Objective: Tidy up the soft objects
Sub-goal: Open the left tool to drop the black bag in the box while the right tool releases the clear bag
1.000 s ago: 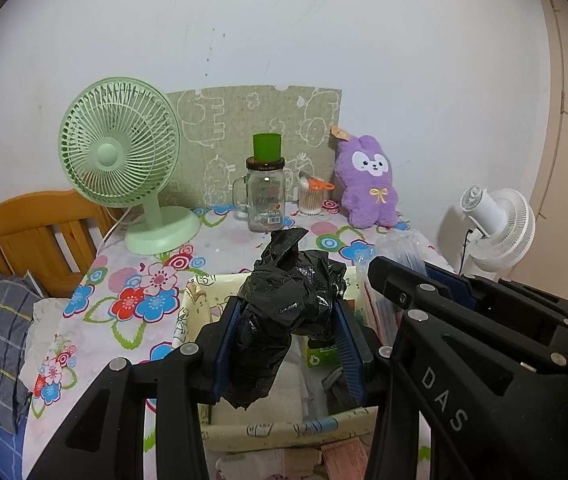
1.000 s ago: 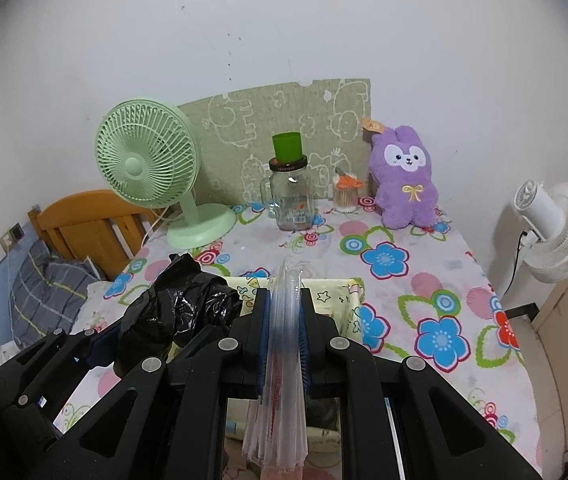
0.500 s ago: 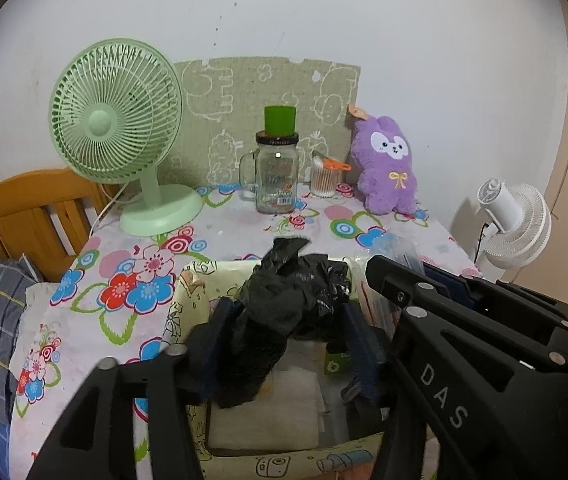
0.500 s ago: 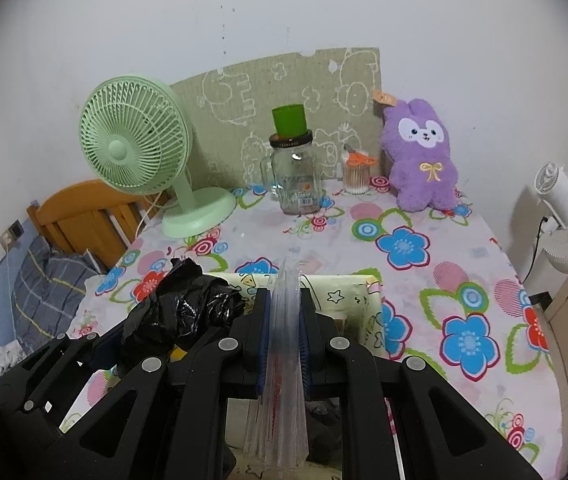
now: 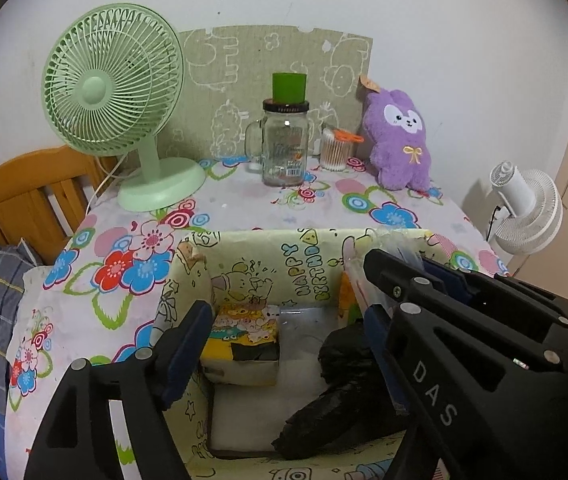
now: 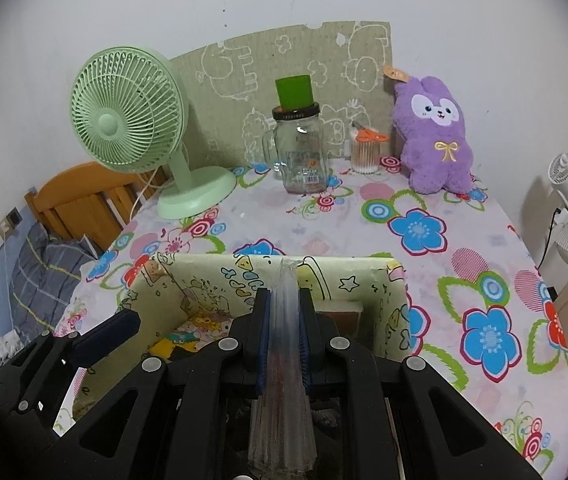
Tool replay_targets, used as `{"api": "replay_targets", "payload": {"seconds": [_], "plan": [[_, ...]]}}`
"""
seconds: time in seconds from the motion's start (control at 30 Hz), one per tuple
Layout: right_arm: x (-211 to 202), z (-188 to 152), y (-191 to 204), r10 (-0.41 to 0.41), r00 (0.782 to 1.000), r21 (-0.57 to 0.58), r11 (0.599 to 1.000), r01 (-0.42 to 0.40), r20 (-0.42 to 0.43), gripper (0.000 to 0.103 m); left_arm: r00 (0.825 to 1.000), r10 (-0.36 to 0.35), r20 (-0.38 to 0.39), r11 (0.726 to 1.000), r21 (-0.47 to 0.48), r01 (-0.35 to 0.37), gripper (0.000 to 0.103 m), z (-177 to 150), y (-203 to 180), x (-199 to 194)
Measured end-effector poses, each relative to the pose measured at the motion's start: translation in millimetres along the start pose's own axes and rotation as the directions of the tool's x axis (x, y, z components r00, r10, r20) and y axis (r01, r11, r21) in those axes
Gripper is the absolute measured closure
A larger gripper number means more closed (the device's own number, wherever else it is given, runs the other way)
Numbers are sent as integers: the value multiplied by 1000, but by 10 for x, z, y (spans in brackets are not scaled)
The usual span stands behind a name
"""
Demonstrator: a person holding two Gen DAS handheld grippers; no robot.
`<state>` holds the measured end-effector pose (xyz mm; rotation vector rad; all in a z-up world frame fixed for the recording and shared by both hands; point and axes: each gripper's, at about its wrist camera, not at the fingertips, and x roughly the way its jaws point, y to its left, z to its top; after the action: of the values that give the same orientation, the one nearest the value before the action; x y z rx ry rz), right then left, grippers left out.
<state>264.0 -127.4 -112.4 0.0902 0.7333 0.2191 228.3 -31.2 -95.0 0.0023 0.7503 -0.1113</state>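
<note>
A crumpled black plastic bag point(image 5: 344, 396) lies loose in the right part of the yellow cartoon-print box point(image 5: 259, 238), on a white cloth point(image 5: 243, 412). My left gripper point(image 5: 288, 320) hangs over the box with its jaws opening. The bag rests low by the right finger point(image 5: 378, 336), and neither pad presses it. My right gripper point(image 6: 284, 300) is shut on a flat stack of clear plastic bags point(image 6: 284, 392) above the box's point(image 6: 344, 261) near side. The left gripper's finger point(image 6: 111, 330) shows at the left of the right wrist view.
A yellow cartoon packet point(image 5: 243, 332) sits inside the box. On the floral tablecloth point(image 5: 243, 208) behind stand a green fan point(image 5: 111, 92), a glass jar with a green cup point(image 5: 286, 148), a swab pot point(image 5: 334, 152) and a purple plush point(image 5: 400, 140). Wooden chair point(image 5: 23, 192) left, white fan point(image 5: 524, 208) right.
The left jaws spread and let go of the black bag, which dropped into the box. Both grippers came down and closer to the box; the right one kept its grip.
</note>
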Motion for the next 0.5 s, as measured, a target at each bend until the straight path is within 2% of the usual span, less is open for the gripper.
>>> {"api": "replay_targets", "payload": {"seconds": [0.17, 0.33, 0.47, 0.5], "plan": [[61, -14, -15, -2, 1000, -3, 1000, 2, -19, 83, 1000, 8, -11, 1000, -3, -8, 19, -7, 19, 41], [122, -37, -32, -19, 999, -8, 1000, 18, -38, 57, 1000, 22, -21, 1000, -2, -22, 19, -53, 20, 43], [86, -48, -25, -27, 999, -17, 999, 27, -34, 48, 1000, 27, -16, 1000, -3, -27, 14, -60, 25, 7], [62, -50, -18, -32, 999, -23, 999, 31, -29, 42, 1000, 25, -13, 1000, -2, -25, 13, -63, 24, -4]]}}
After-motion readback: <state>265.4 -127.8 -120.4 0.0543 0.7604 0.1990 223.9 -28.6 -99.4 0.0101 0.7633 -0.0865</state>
